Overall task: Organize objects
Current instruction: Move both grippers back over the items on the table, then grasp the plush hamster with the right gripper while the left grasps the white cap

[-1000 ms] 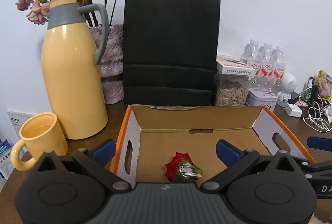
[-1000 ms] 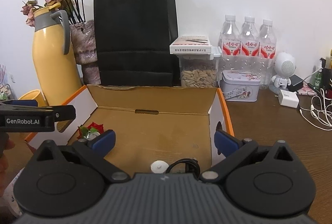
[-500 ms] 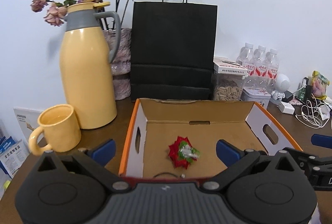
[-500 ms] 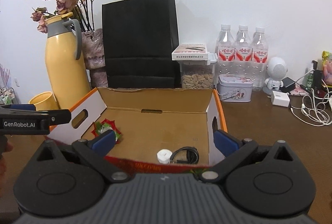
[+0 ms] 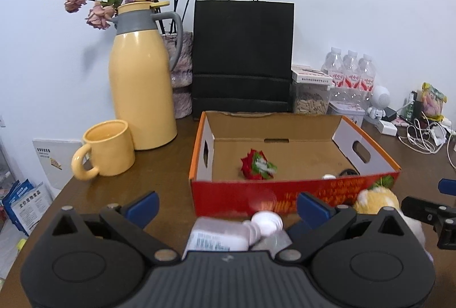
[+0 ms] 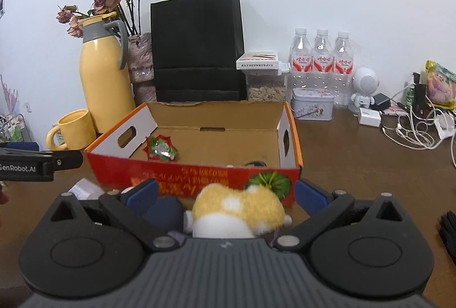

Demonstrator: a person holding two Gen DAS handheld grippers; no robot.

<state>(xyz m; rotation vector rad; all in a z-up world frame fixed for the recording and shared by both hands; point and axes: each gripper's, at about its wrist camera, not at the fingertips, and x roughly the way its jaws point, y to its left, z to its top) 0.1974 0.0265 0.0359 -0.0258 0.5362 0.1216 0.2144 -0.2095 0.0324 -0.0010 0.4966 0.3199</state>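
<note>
Brown wooden table [image 6: 356,165] against a white wall is carrying an open red-and-orange cardboard box [image 5: 285,191], which is sitting mid-table. Red-and-green foil-wrapped item [image 5: 256,164] is lying inside the box on its left half; small white cap and black cable at near right corner, mostly hidden. Left claw [image 5: 225,204] is hovering spread wide in front of the box, over a white plastic bottle [image 5: 228,235] lying on its side. Right claw [image 6: 225,192] is also spread wide, with a yellow-and-white plush toy [image 6: 236,214] sitting between the fingers, contact unclear
</note>
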